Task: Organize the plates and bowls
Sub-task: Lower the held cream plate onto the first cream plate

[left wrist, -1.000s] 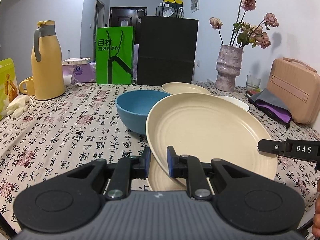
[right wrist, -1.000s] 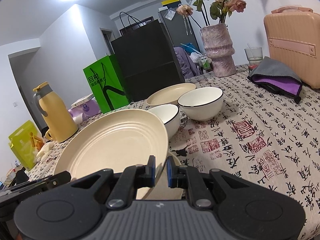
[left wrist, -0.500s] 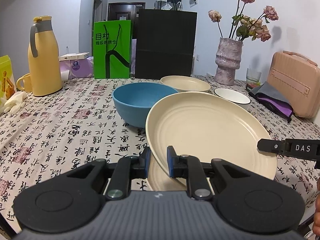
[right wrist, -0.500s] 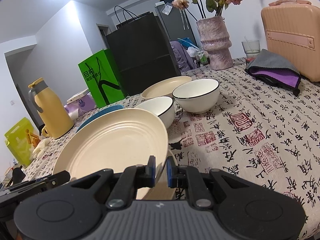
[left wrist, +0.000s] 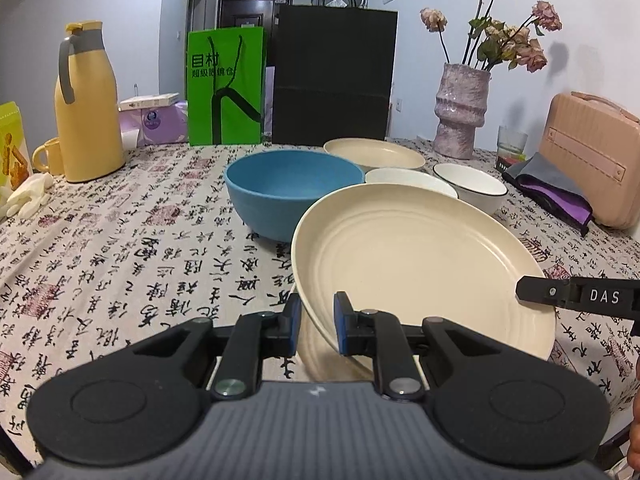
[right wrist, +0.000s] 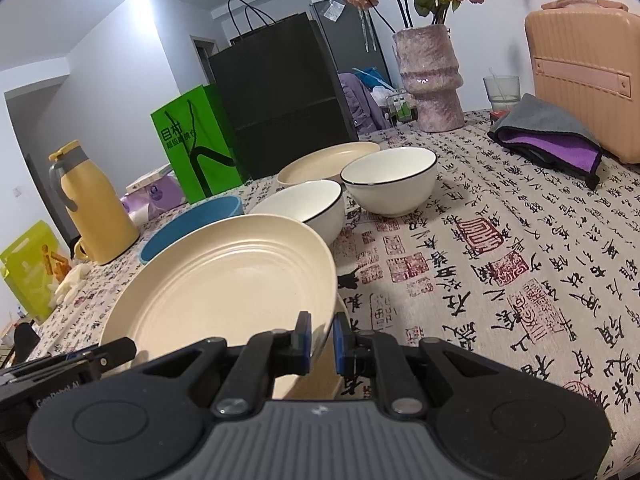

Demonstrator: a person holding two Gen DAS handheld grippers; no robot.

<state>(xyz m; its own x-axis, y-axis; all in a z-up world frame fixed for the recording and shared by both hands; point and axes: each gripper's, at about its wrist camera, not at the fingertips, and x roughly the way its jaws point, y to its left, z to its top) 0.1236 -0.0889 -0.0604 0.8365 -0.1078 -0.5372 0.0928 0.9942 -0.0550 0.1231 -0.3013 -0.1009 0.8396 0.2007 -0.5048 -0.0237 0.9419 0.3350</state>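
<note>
Left wrist: both hand-held grippers (left wrist: pixel 316 328) clamped on cream plate (left wrist: pixel 416 256), blue bowl (left wrist: pixel 292 188) just behind.

A lived-in home, at a dining table (left wrist: pixel 120 248) under a calligraphy-print cloth. On it stand a vase of dried roses (left wrist: pixel 462 112), a yellow thermos jug (left wrist: pixel 88 120), shopping bags (left wrist: pixel 226 88) and a pink case (left wrist: pixel 592 168), with a front door (left wrist: pixel 248 12) down the hallway behind

Calligraphy-print tablecloth table (left wrist: pixel 120 248), blue bowl (left wrist: pixel 292 188), two white bowls (right wrist: pixel 390 184), cream dish (left wrist: pixel 372 152), vase (left wrist: pixel 460 112), yellow jug (left wrist: pixel 86 112)
</note>
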